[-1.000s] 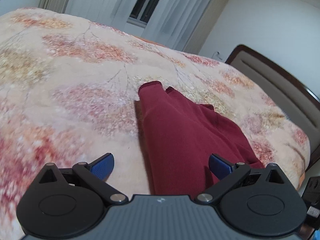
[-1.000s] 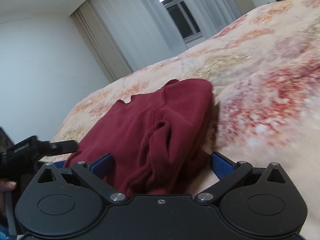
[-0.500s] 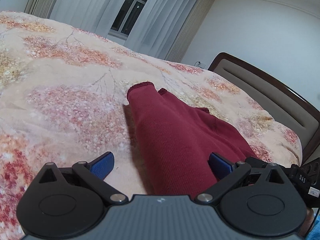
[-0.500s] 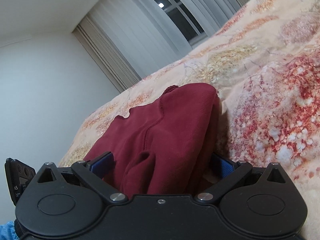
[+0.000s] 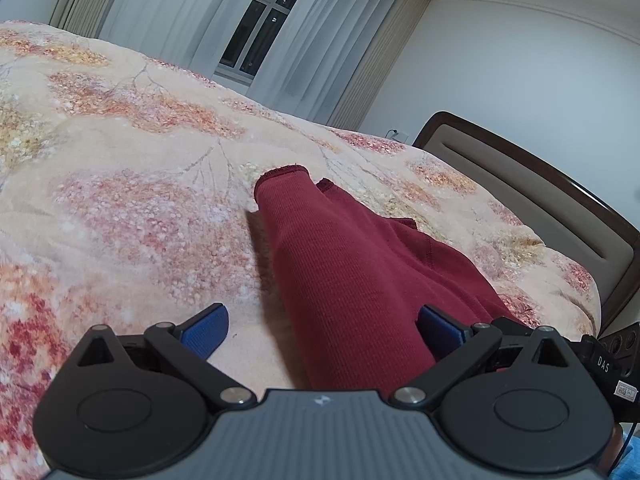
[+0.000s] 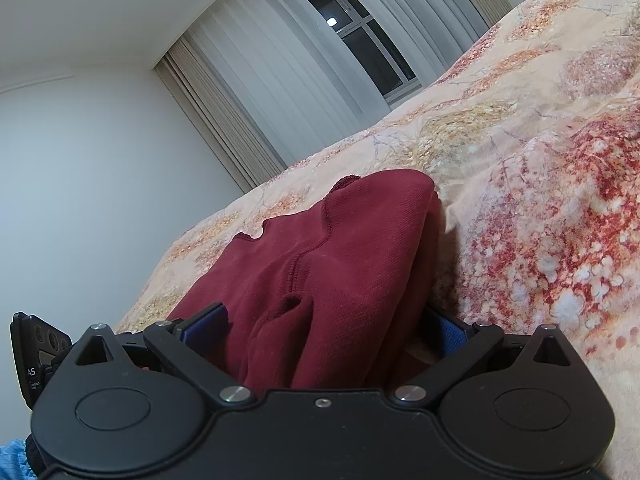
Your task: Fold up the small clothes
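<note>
Nearest in the left wrist view: left gripper [image 5: 320, 330] with jaws spread wide, blue pads [image 5: 206, 330] low over the bed, the near end of the dark red garment [image 5: 352, 280] lying between them. Left pad on bare bedspread [image 5: 120, 208], right pad against or just beside the cloth; no bite yet. Nearest in the right wrist view: right gripper [image 6: 324, 330] likewise spread apart, straddling the bunched near edge of the dark red garment [image 6: 332, 264], fabric filling most of the gap but not pinched.

Likely the step in hand: taking hold of the near edge with both tools for the next fold. To do it well: settle both pairs of pads level with the bedspread, catch all layers of the edge rather than the top one only, close both sides together, then carry the edge over evenly toward the far end so the fold line stays straight. Worth avoiding: snagging the bedspread with the lower pad, or gripping the loose wrinkle near the right tool alone, which would drag a crease into the fold.

Farther out: garment already partly folded into a long strip, ribbed knit, seam stitching showing, a rounded cuff-like end at its far tip. Resting on the floral bedspread, roughly mid-bed. Beyond: headboard [image 5: 540, 204] at right, curtained window [image 5: 260, 28] at the far wall.
</note>
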{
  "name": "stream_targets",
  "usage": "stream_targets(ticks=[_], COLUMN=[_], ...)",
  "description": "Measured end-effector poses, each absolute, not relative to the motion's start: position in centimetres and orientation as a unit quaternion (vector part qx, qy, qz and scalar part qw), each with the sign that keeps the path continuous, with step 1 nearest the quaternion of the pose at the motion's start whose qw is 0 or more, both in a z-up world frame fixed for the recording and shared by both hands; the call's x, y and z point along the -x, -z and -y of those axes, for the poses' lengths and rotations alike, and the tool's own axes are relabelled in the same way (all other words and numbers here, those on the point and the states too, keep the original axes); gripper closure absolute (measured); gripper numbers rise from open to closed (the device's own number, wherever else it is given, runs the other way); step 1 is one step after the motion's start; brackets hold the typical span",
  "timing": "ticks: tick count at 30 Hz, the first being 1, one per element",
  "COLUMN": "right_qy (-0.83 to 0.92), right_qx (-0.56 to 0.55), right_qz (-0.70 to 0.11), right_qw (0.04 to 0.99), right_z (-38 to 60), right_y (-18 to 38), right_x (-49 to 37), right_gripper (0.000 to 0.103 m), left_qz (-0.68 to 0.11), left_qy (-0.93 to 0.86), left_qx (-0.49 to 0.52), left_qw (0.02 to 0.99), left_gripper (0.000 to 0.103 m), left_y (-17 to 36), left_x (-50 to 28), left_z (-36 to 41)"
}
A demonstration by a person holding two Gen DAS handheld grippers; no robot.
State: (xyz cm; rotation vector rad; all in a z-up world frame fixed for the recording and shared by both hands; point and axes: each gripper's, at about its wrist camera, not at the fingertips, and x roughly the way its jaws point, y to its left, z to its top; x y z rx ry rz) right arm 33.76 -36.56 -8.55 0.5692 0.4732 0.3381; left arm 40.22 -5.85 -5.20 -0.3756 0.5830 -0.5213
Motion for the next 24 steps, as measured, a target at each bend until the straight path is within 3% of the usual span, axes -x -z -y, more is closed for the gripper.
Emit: stream_targets(ticks=[16,19,20,24], right_qy=[-0.157,-0.155,-0.153,-0.15], right_qx=[-0.281,-0.281,-0.282,-0.282], right_qz=[-0.218,-0.219,-0.22,-0.23], right_qw=[0.921,0.921,0.921,0.919], right_z=[36.7,36.6,36.6,36.5], right_y=[8.8,8.8,8.7,8.0], right_x=[-33.1,-33.1,-33.1,-33.3], right_gripper=[0.015,0.017,0.019,0.039], left_qz=[-0.293,-0.311,-0.316,-0.336], left_qy=[0.254,0.266,0.271,0.265], left_qx=[0.182,0.173,0.172,0.161], left_qw=[0.904,0.896,0.893,0.889], left_gripper=[0.004,0.016,0.024,0.044], left_y=[4.4,3.6,3.3,2.3], left_x=[-40.1,-40.1,-40.1,-40.2], left_z=[5.9,6.4,6.6,7.4])
